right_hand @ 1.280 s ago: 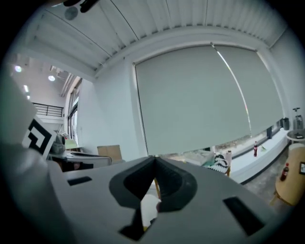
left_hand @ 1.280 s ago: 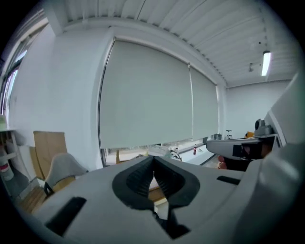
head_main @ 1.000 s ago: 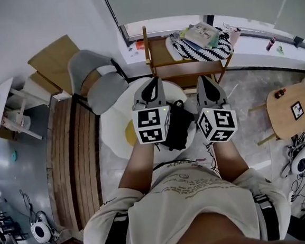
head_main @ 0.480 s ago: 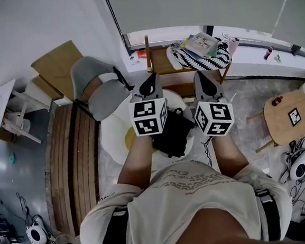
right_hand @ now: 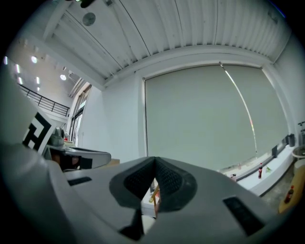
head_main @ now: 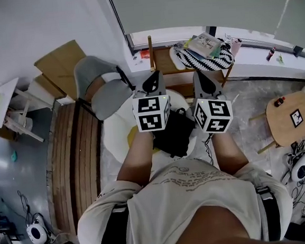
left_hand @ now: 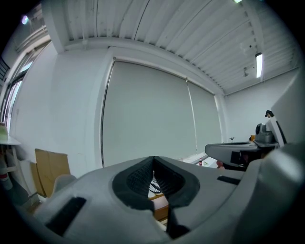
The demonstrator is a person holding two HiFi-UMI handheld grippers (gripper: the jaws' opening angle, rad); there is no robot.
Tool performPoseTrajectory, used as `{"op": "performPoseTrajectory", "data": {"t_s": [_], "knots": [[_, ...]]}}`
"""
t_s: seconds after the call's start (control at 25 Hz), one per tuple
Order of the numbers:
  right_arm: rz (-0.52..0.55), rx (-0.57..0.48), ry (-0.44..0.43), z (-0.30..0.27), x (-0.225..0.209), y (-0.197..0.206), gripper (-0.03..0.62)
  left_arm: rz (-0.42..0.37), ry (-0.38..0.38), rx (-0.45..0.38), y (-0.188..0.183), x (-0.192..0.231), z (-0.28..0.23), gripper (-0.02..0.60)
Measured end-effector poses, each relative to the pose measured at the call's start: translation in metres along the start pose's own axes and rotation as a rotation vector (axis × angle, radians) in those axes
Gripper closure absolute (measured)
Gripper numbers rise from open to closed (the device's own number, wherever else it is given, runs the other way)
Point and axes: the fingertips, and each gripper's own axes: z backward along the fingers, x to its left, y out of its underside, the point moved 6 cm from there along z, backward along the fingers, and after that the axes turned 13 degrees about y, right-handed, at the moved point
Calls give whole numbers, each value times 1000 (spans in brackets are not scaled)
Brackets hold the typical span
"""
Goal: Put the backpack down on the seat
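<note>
The black backpack [head_main: 174, 135] shows in the head view low between my two forearms, over a white round pad [head_main: 116, 135] with a yellow middle. How it is carried is hidden under the marker cubes. My left gripper [head_main: 152, 78] [left_hand: 153, 161] is shut with nothing between its pads. My right gripper [head_main: 201, 77] [right_hand: 154, 162] is also shut and empty. Both point forward at a wooden chair [head_main: 160, 62] by the window. Its seat holds a black-and-white patterned cushion [head_main: 205, 56] with books on top.
A grey chair [head_main: 105, 93] stands to the left of the wooden one. A slatted wooden bench [head_main: 73, 152] runs along the left. At the right are a small round wooden table [head_main: 292, 114] and cables on the floor. The window sill [head_main: 263, 50] lies behind.
Both grippers have moved a little forward toward the wooden chair, still shut. The backpack stays beneath them, now slightly further behind the jaws.
</note>
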Motion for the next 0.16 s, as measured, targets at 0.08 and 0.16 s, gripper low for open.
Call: {"op": "performPoseTrajectory", "data": {"t_s": [0.08,0.16], "knots": [[8,-6,1,0,4,-2,568,-7,0,-8,-3,2,3,557],[9,-11,-2,-2,9,-4,568,-14,-2,-15,-6,6,6,557]]}}
